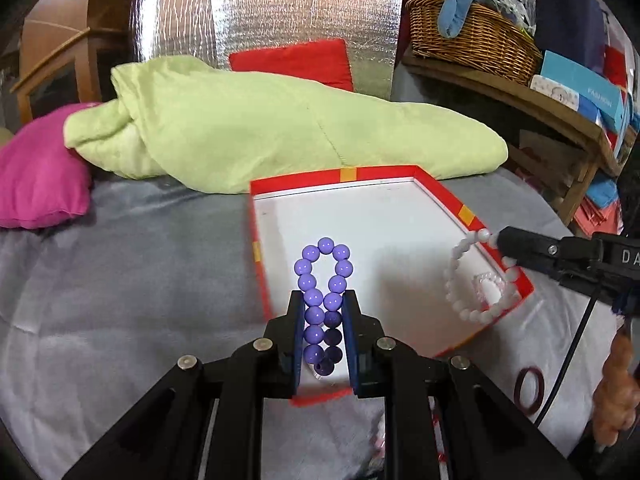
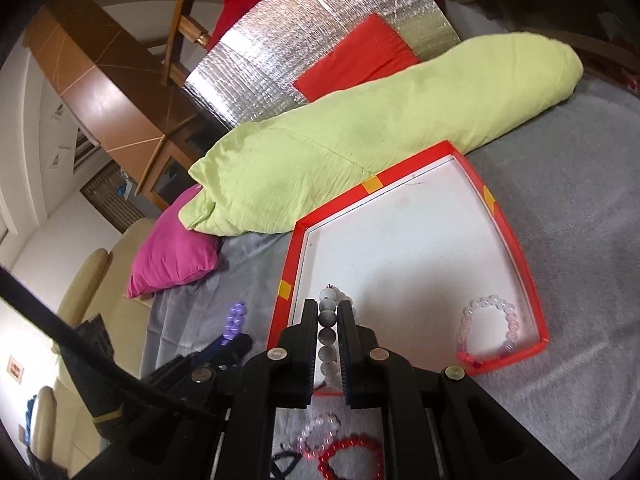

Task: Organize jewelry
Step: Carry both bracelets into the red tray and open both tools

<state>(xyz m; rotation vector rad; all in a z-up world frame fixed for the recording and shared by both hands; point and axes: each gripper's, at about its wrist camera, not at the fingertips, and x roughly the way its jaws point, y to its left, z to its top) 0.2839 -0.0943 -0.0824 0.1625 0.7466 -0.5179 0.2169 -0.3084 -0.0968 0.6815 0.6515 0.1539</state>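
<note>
A shallow red box with a white floor lies on the grey bedsheet; it also shows in the right wrist view. My left gripper is shut on a purple bead bracelet, held above the box's near left edge. My right gripper is shut on a white bead bracelet, which hangs over the box's right side in the left wrist view. A clear pink bead bracelet lies in the box's near right corner.
A red bead bracelet, a pale pink one and a dark ring lie on the sheet near me. A green quilt and a pink pillow lie behind the box. A wicker basket stands on a shelf at the right.
</note>
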